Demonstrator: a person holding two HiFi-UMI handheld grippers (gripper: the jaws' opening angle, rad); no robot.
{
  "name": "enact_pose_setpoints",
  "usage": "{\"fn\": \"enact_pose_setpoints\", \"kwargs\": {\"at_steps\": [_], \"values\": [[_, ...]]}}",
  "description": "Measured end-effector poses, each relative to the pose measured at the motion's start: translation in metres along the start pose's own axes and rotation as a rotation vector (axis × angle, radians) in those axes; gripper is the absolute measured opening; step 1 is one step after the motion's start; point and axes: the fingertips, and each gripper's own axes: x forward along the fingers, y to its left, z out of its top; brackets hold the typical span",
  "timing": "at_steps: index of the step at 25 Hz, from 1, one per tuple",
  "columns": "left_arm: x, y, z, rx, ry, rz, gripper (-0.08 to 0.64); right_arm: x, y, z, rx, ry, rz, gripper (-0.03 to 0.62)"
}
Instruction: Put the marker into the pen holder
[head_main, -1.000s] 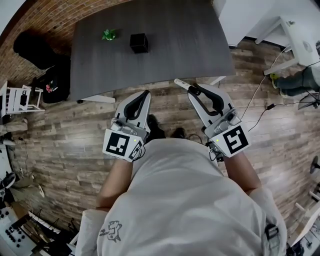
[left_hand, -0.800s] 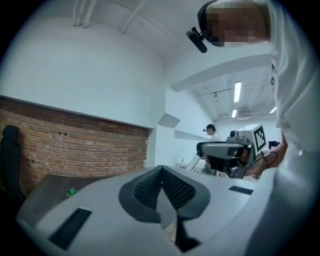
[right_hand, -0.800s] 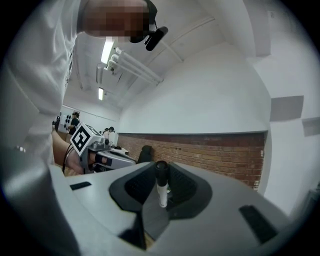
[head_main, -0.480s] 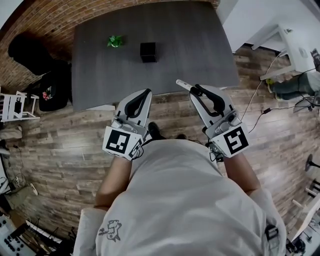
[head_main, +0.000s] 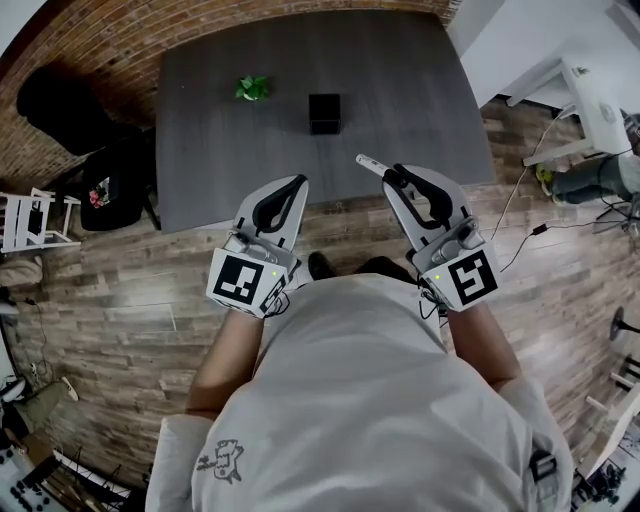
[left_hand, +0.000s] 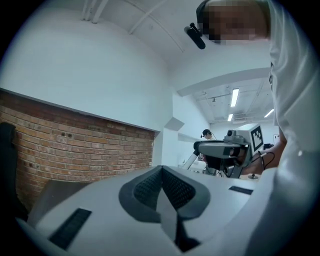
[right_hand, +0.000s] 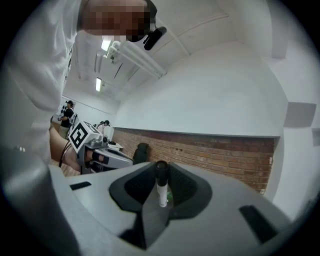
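Observation:
The black square pen holder (head_main: 323, 112) stands on the dark grey table (head_main: 400, 80), near its middle. My right gripper (head_main: 392, 176) hovers over the table's near edge, shut on a white marker (head_main: 368, 163) whose end sticks out to the left of the jaws. In the right gripper view the marker (right_hand: 161, 189), black-capped, stands upright between the pads. My left gripper (head_main: 294, 186) is beside it at the table's front edge, its jaws closed together with nothing between them (left_hand: 161, 186). The pen holder does not show in either gripper view.
A small green object (head_main: 252, 88) lies on the table left of the holder. A black bag (head_main: 62, 100) and a white rack (head_main: 35, 215) sit on the wooden floor at left. A white desk (head_main: 598, 85) and cables (head_main: 530, 215) are at right.
The table, holder and green object have shifted down and right in the head view, nearer to both grippers. The grippers now reach the table's front edge. Both grips are unchanged.

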Motion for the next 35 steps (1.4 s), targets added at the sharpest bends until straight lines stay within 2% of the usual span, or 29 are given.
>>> {"fn": "enact_pose_setpoints", "kwargs": {"at_steps": [8, 23, 28, 35], "values": [[0.018, 0.021, -0.014, -0.032, 0.014, 0.013, 0.011, 0.031, -0.011, -0.021, 0.013, 0.04, 0.048, 0.083], [0.075, 0.076, -0.023, -0.07, 0.054, 0.189, 0.011, 0.113, -0.086, -0.073, 0.028, 0.047, 0.204, 0.083], [0.097, 0.088, -0.041, -0.088, 0.085, 0.2, 0.011, 0.131, -0.102, -0.099, 0.075, 0.091, 0.24, 0.084], [0.121, 0.098, -0.061, -0.122, 0.119, 0.215, 0.011, 0.148, -0.115, -0.135, 0.081, 0.141, 0.28, 0.084]]}}
